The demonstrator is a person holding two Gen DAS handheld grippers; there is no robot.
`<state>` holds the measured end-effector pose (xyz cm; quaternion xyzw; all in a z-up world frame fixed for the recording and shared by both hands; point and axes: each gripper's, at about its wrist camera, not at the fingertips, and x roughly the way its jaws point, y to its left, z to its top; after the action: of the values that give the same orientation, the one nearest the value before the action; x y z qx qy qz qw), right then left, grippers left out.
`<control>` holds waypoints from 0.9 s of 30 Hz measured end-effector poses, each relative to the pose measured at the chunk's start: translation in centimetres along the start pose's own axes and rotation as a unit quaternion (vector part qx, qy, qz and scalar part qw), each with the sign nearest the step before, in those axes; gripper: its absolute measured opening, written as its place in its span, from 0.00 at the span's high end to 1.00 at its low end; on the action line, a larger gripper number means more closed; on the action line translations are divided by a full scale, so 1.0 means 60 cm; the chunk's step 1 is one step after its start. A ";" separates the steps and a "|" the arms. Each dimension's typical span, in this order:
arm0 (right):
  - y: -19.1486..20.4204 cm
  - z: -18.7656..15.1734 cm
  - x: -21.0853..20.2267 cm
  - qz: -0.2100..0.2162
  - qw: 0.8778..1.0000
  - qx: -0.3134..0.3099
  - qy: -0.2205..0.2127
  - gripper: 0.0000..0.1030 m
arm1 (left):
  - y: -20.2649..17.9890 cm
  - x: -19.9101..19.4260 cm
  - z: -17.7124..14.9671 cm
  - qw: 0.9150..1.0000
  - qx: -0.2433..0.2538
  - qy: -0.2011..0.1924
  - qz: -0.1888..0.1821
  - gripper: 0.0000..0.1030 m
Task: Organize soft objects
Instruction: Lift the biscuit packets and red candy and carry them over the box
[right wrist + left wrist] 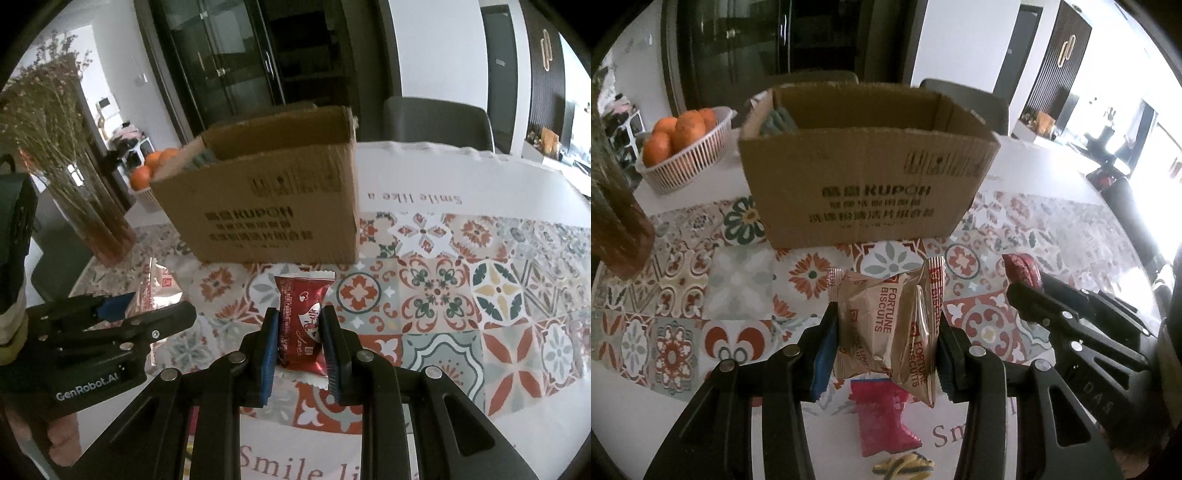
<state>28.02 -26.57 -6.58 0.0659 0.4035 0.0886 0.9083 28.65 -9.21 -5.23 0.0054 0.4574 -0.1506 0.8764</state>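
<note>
The tabletop [738, 273] is covered by a cloth printed with red, green and grey tile patterns and a white border with lettering. An open cardboard box [864, 177] stands upright on it straight ahead of both grippers, its printed side facing them; something teal shows inside at its left end. Left of the box sits a white slatted basket [690, 162] of oranges [677, 134], and nearer the edge a vase [107, 229] of dried stems. Dark chairs [439, 122] stand behind the tabletop.

The left gripper [886, 332] points steeply down toward the cloth, its fingers [823, 354] pinching a crinkled tan foil biscuit pack [886, 325] from both sides, the pack clear of the cloth in front of the box. The right gripper [300, 339] tilts down alongside it, just to the right, fingers [267, 354] pressed on a glossy red snack packet [301, 321] with a serrated end, also short of the box.

Below the left gripper, a pink knobbly cloth [882, 421] lies on the white border, and near it a small yellow and dark striped knotted thing [905, 465].
</note>
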 end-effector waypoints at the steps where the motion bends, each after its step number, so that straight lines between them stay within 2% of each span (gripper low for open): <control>1: 0.003 0.002 -0.007 0.001 1.000 0.000 -0.004 0.76 | 0.000 -0.008 0.000 1.000 0.002 -0.006 0.002 0.56; 17: 0.057 0.025 -0.085 0.012 0.998 -0.001 -0.063 0.76 | 0.014 -0.139 0.001 0.994 0.019 -0.105 0.014 0.56; 27: 0.087 0.049 -0.122 0.018 0.995 -0.009 -0.098 0.76 | 0.026 -0.181 0.022 0.990 0.022 -0.141 0.015 0.56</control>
<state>24.81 -23.19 1.66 0.0737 0.3106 0.1018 0.9422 24.32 -5.14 4.06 0.0102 0.3252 -0.1470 0.9341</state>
